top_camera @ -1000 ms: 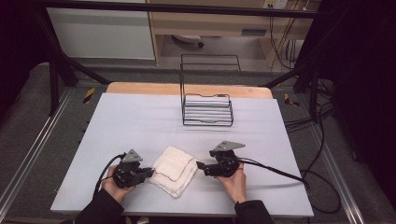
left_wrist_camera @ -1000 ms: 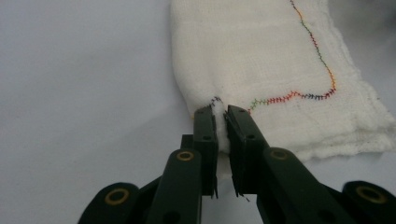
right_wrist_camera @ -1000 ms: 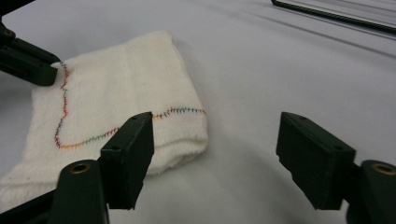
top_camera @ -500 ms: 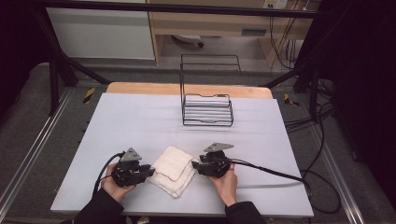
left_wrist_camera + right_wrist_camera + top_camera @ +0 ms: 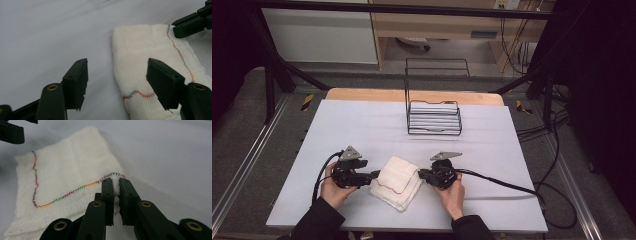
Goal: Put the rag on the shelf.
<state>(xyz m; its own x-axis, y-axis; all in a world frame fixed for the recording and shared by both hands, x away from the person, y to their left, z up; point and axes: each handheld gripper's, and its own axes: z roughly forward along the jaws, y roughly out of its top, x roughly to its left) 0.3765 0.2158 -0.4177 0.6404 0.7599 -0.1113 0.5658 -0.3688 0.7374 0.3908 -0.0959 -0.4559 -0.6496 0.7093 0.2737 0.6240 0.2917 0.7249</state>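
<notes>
A folded white cloth [image 5: 396,179] with multicoloured stitching lies on the table's near middle. My right gripper [image 5: 419,173] is at its right edge. In the right gripper view its jaws [image 5: 115,192] have just been closing and now pinch the stitched corner of the cloth [image 5: 62,170]. My left gripper [image 5: 372,176] is at the cloth's left edge. Its jaws [image 5: 117,82] have just been opening and stand wide apart, with the edge of the cloth [image 5: 140,57] lying between them, untouched by the pads. The right gripper's tips [image 5: 192,22] show at the cloth's far side.
A black wire rack [image 5: 433,117] stands at the back middle of the grey table [image 5: 337,125], in front of a wooden board [image 5: 362,95]. A cable [image 5: 502,185] runs from the right gripper to the right, off the table's edge.
The right gripper slid left onto the cloth's right corner and closed on it. The left gripper's jaws have opened and let go of the cloth's left edge.
</notes>
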